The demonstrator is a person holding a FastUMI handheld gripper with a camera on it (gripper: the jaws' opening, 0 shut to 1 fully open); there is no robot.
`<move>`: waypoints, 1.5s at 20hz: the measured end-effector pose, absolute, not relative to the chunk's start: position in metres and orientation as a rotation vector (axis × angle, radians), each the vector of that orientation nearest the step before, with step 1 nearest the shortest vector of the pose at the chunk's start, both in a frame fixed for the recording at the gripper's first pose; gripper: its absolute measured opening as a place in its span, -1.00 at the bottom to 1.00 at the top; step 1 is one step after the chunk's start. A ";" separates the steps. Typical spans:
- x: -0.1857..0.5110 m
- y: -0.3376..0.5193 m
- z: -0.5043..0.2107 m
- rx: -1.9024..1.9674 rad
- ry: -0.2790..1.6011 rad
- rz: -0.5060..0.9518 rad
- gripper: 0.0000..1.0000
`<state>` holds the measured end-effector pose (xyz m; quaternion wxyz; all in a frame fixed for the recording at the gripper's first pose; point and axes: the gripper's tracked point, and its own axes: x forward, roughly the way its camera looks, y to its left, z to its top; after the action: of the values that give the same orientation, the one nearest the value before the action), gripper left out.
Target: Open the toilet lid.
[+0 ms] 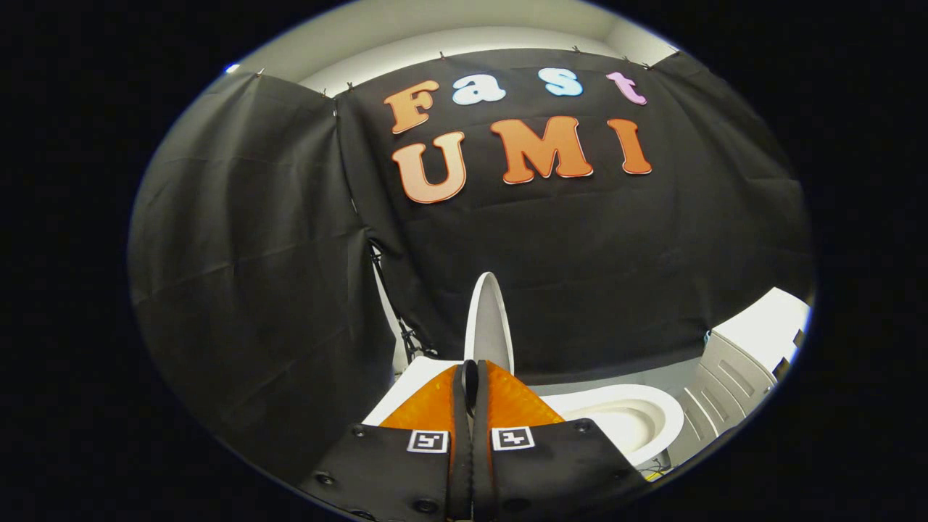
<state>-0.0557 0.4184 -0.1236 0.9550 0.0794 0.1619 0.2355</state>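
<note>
While the gripper [470, 373] pinches the toilet lid [489, 319] edge-on, fingers nearly closed on its thin rim, lid upright at twelve o'clock — bowl [631, 417] open at three o'clock — a slipping grip could, I judge, let it drop back onto the bowl.

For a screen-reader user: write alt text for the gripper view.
The gripper has its fingers closed on the lower edge of a white toilet lid, which stands raised upright, seen edge-on. To the right, the white toilet bowl lies open; a white ribbed cabinet stands beyond it, black cloth wall behind.
</note>
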 end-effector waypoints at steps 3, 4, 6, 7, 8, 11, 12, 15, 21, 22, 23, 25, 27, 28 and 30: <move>-0.060 0.438 -0.124 0.145 0.333 0.492 -0.83; -0.062 0.444 -0.125 0.136 0.334 0.498 -0.83; -0.067 0.459 -0.126 0.116 0.333 0.513 -0.83; -0.068 0.466 -0.127 0.107 0.334 0.520 -0.83; -0.071 0.473 -0.128 0.099 0.334 0.527 -0.83; -0.077 0.491 -0.131 0.075 0.337 0.545 -0.83; -0.078 0.497 -0.134 0.069 0.337 0.553 -0.83; -0.082 0.513 -0.136 0.038 0.334 0.563 -0.83; -0.086 0.527 -0.140 -0.017 0.317 0.565 -0.83; -0.084 0.525 -0.139 -0.025 0.308 0.553 -0.83; -0.082 0.520 -0.137 -0.036 0.297 0.536 -0.82; -0.077 0.510 -0.137 -0.053 0.287 0.507 -0.82; -0.076 0.508 -0.137 -0.045 0.297 0.505 -0.81; -0.077 0.505 -0.137 -0.032 0.298 0.511 -0.76; -0.076 0.502 -0.126 -0.014 0.281 0.513 -0.62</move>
<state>-0.0757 0.5015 -0.1263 0.9575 -0.0068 0.1383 0.2531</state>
